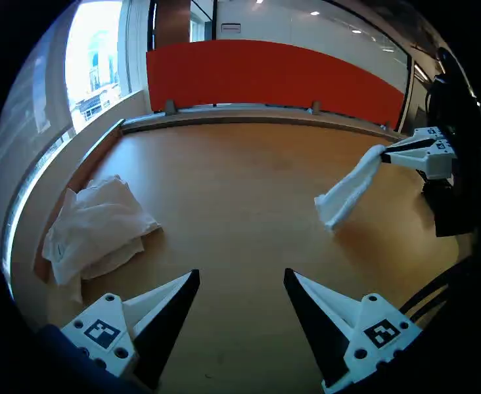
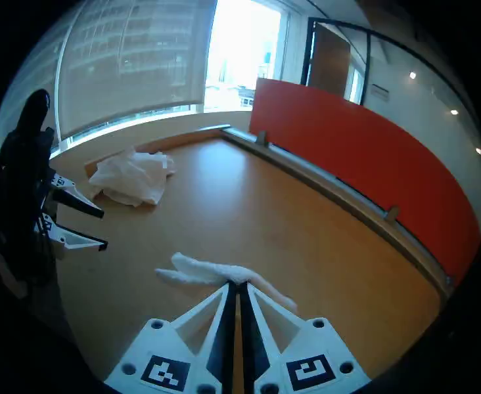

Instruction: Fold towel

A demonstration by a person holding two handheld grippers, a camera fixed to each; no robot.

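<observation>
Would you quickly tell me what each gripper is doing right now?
Left gripper: open, holding nothing.
Right gripper: closed on the towel.

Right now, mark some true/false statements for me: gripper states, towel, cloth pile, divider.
1. The left gripper is open and holds nothing. True.
2. The right gripper is open. False: its fingers are shut on the towel, which hangs from them.
3. A pile of white cloths lies on the table near the corner by the window. True.
4. The divider along the table's far edge is blue. False: it is red.
5. The left gripper is touching the pile of white cloths. False: bare table shows between them.
</observation>
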